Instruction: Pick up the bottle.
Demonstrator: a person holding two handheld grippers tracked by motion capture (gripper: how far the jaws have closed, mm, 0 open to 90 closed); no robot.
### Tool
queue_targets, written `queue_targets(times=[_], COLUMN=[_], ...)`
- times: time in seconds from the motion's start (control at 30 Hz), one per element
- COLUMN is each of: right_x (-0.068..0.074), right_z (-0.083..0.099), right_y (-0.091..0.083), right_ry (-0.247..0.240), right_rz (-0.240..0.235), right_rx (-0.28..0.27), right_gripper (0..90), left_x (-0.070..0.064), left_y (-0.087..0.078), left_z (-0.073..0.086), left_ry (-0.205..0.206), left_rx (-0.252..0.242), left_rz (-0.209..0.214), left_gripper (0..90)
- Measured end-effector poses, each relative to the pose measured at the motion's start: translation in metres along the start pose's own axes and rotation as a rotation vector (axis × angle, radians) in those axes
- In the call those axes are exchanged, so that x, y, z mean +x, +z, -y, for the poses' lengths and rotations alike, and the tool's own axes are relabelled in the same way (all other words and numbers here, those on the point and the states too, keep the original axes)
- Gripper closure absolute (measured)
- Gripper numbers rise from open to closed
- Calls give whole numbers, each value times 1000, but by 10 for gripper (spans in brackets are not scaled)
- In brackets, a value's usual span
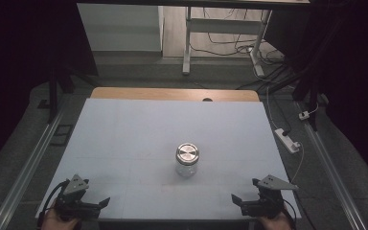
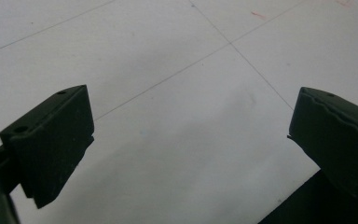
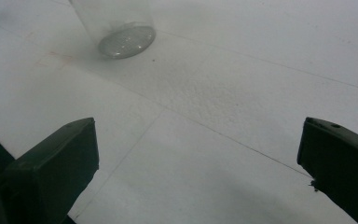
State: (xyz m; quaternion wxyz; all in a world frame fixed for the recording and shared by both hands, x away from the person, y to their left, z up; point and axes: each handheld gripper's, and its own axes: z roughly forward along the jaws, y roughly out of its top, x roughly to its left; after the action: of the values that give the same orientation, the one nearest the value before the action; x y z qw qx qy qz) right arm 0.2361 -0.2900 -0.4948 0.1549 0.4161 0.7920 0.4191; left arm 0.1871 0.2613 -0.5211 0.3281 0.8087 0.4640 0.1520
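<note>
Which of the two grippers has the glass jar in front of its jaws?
The right gripper: its own view shows the jar standing upright beyond its open jaws. The left gripper faces bare white table.

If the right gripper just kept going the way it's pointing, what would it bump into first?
Probably the white table top, since the open right gripper tilts down at it. The glass jar sits farther on and off to one side, though depth is hard to judge.

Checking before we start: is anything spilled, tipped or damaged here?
Nothing stands out. The jar stands upright, lid on, on the table. Both the left gripper and right gripper are open, apart from it.
</note>
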Motion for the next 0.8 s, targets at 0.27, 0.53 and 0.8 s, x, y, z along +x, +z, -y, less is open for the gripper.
queue_targets(times=[0.27, 0.53, 0.8], right_x=[-1, -1, 3], right_z=[0, 0, -1], right_y=[0, 1, 2], right_ry=[4, -8, -47], right_rz=[-32, -35, -41], right_rx=[-2, 6, 18], right_gripper=[0, 0, 0], left_x=[2, 3, 4], left_y=[0, -1, 0], left_z=[0, 1, 1], left_ry=[-4, -6, -5], left_rx=[-1, -3, -2], left_rz=[40, 60, 71], left_gripper=[9, 12, 12])
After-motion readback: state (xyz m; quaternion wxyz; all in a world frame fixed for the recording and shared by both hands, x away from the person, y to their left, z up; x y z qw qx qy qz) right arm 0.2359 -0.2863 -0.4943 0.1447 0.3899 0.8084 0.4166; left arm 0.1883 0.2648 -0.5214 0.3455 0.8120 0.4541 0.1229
